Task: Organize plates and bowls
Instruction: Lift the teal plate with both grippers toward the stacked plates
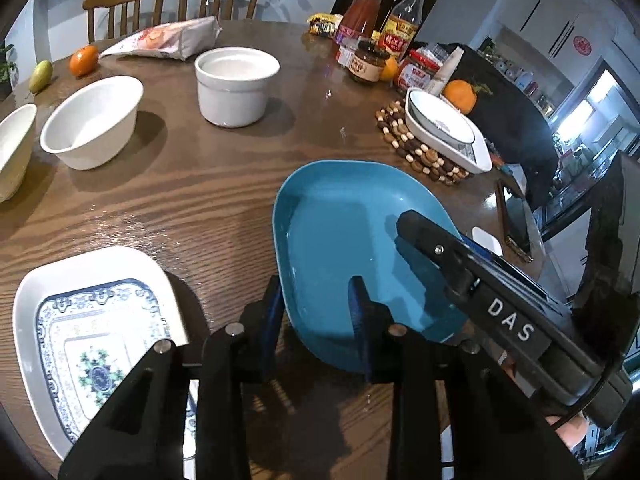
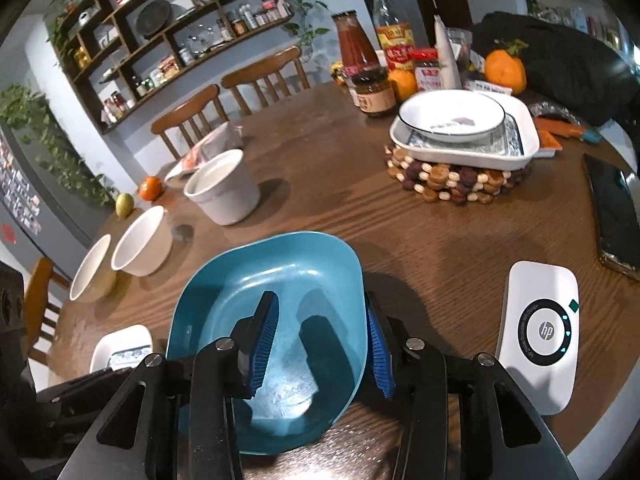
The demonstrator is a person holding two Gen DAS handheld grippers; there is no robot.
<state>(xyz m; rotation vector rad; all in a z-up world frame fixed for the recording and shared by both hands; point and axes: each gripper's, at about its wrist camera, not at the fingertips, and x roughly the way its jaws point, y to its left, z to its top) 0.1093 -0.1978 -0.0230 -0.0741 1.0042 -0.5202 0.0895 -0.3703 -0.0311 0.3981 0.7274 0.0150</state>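
Note:
A teal square plate (image 1: 340, 240) (image 2: 280, 280) lies on the wooden table (image 1: 200, 184). My left gripper (image 1: 316, 320) straddles its near left rim with jaws open, one finger outside and one inside. My right gripper (image 2: 320, 344) straddles its right rim, jaws open. A white patterned rectangular plate (image 1: 92, 332) (image 2: 120, 348) lies left of it. A round white plate (image 2: 452, 114) sits in a white rectangular dish (image 2: 516, 160) on a beaded trivet (image 2: 448, 188) at the far right. Two white bowls (image 1: 92, 120) (image 1: 14, 148) and a white ramekin (image 1: 236, 84) stand at the far left.
Sauce bottles and jars (image 2: 372, 72), oranges (image 2: 504, 68) and a black bag (image 2: 568, 68) crowd the far right. A phone (image 2: 616, 216) and a white HP device (image 2: 540, 336) lie at the right. A snack bag (image 1: 164, 40), an orange (image 1: 83, 60) and a pear (image 1: 40, 76) lie far left.

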